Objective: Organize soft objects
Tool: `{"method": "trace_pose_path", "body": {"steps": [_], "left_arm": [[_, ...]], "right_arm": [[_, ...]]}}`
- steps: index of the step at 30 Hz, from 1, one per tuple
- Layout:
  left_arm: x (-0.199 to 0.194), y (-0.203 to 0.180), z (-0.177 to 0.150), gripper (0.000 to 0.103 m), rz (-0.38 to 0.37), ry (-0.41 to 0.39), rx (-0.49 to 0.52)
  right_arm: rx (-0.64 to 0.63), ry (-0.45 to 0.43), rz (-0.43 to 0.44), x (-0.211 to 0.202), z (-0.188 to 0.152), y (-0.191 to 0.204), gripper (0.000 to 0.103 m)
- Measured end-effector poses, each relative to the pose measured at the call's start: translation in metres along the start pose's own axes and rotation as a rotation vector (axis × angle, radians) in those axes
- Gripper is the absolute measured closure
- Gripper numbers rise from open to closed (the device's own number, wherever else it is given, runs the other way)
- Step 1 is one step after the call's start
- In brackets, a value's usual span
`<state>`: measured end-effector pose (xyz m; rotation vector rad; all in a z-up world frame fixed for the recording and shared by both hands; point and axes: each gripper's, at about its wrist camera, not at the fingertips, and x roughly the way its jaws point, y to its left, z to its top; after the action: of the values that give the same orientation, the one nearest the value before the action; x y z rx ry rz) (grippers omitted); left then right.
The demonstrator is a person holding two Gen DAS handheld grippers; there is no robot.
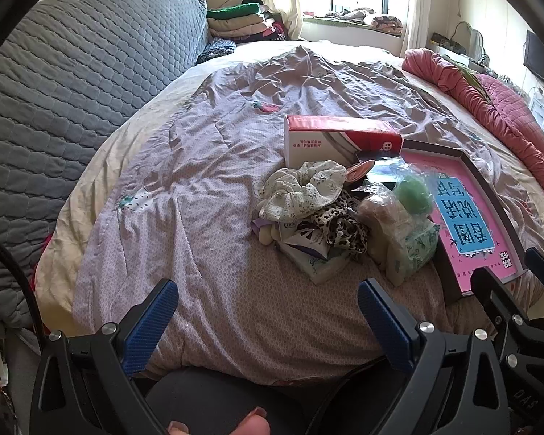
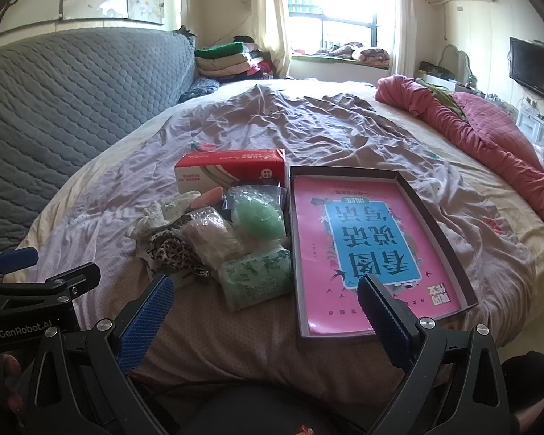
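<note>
Both grippers are held low over the near edge of the bed, above the person's lap. The left gripper [image 1: 268,302] has its blue-padded fingers spread wide and grips nothing; bare lilac bedspread [image 1: 185,217] lies between them. The right gripper [image 2: 266,301] is likewise wide open and empty, and it appears at the right edge of the left wrist view. The pile of soft objects lies just ahead, right of centre for the left gripper and left of centre for the right gripper, touching neither. Nearest in the pile is a green-printed tissue pack [image 2: 257,282], with a leopard-print scrunchie [image 1: 339,224] and a floral scrunchie [image 1: 303,188] beside it. Behind these sit a bagged beige sponge [image 2: 212,237] and a bagged green sponge [image 2: 259,219]. Immediately right of the pile is an open shallow box [image 2: 449,217] with a pink booklet [image 2: 366,250] lying flat inside. Behind the pile stands a red-and-white carton [image 2: 232,174]. Farther back are a bunched pink quilt [image 2: 464,130] and a grey quilted headboard [image 2: 72,98].
</note>
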<state>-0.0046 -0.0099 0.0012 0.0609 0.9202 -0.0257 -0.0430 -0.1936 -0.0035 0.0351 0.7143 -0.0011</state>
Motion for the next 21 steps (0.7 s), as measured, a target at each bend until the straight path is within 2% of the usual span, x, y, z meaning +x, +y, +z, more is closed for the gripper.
{"method": "trace_pose_path", "body": {"steps": [13, 21], "left_arm": [[0.002, 0.002, -0.003, 0.003, -0.002, 0.0, -0.016], [0.01, 0.013, -0.001, 0.003, -0.041, -0.001, -0.051]], "right_arm": [[0.001, -0.003, 0.004, 0.0, 0.0, -0.001, 0.002], [0.007, 0.008, 0.006, 0.008, -0.001, 0.001, 0.002]]}}
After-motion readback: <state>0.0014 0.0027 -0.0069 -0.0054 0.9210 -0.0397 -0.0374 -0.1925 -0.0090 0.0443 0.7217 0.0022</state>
